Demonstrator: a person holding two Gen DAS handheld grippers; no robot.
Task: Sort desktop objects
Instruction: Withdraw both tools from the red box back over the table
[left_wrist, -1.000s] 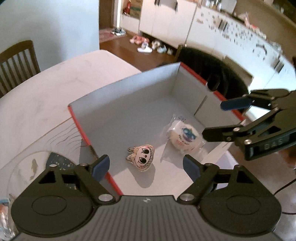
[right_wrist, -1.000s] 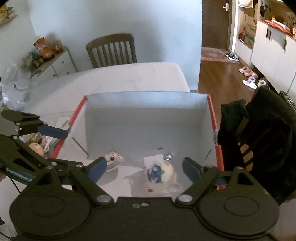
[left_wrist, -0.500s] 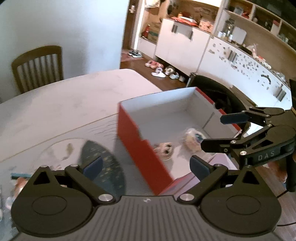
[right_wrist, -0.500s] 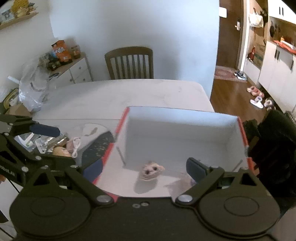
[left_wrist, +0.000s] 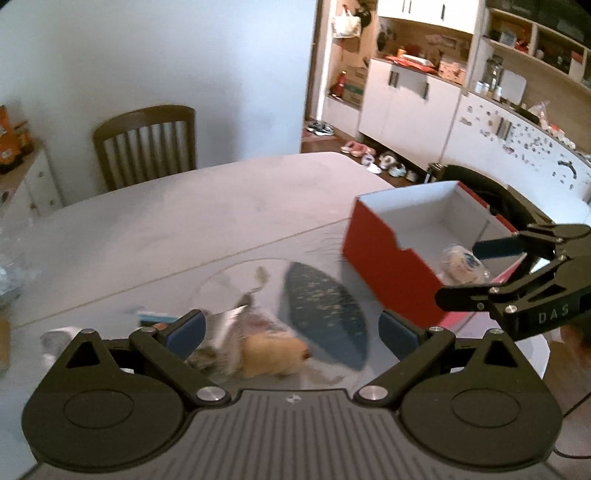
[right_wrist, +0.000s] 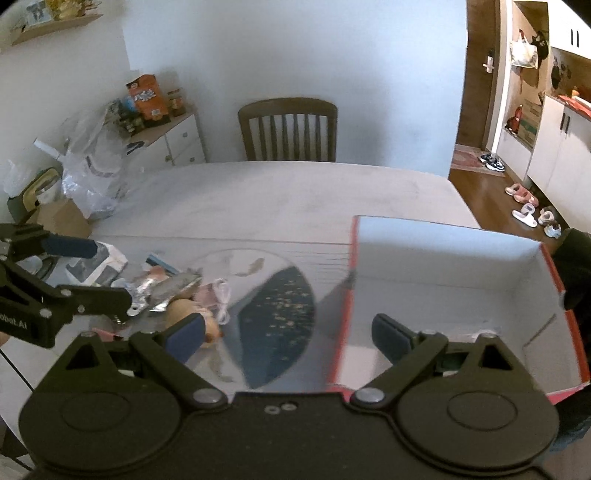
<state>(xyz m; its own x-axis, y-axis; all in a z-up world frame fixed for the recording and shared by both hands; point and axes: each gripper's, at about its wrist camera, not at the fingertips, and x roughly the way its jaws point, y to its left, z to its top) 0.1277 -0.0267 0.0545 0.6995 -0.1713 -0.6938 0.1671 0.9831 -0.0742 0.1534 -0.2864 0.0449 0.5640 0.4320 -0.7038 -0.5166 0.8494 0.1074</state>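
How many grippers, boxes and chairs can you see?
Grippers: 2, the left gripper and the right gripper, both open
Boxes: 1, the red box
Chairs: 1, the wooden chair
Total: 4

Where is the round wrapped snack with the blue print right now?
In the left wrist view, the round wrapped snack lies inside the red cardboard box, at right, behind the right gripper.

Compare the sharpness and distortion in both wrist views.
Left wrist view: the tan item and silver wrapper are motion-smeared; the cabinets bow with fisheye. Right wrist view: the red box edge is soft, the wooden chair crisper.
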